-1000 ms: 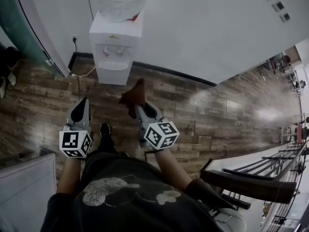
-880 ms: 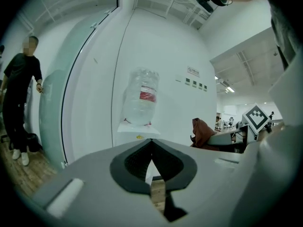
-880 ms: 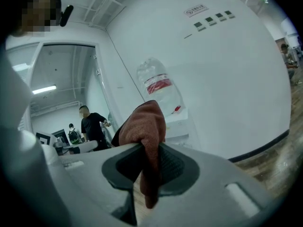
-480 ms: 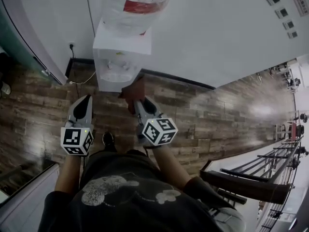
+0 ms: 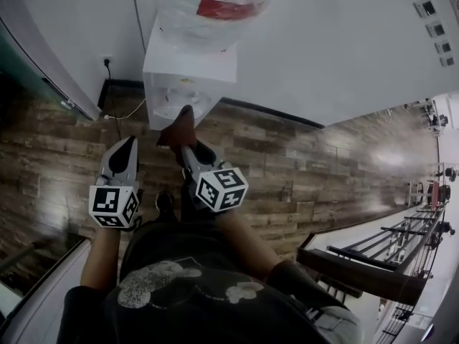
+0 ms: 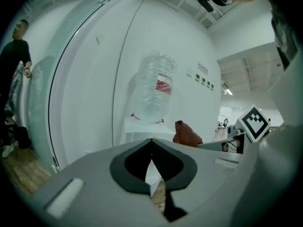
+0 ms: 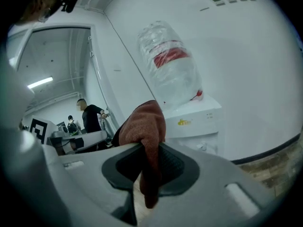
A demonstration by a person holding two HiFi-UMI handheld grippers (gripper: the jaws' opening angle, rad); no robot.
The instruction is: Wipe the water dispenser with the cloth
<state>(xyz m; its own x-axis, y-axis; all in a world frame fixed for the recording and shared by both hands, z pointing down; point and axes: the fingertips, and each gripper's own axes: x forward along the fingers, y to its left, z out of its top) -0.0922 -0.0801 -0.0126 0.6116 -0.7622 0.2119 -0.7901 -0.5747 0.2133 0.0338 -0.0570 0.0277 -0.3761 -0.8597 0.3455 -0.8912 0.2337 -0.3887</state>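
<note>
between the clenched fingers of the right gripper (image 7: 147, 150) hangs the red-brown cloth (image 7: 144, 124), just ahead of the water dispenser (image 5: 188, 77); whether they touch is unclear. the left gripper (image 6: 151, 143) is closed on nothing. the bottle (image 5: 208, 6) is cut off above.

The water dispenser (image 5: 188, 67) stands back against the white wall (image 5: 323, 49), so nothing can pass behind it. Its bottle (image 5: 208, 6) takes up the top. The wooden floor (image 5: 287, 156) in front and to the right lies open. At its left a cable (image 5: 123, 112) runs low along the floor. The right hand-held gripper (image 5: 183, 143) and its cloth (image 5: 179, 124) fill the space just before the taps. The left hand-held gripper (image 5: 128, 145) hangs apart, with open floor ahead.
</note>
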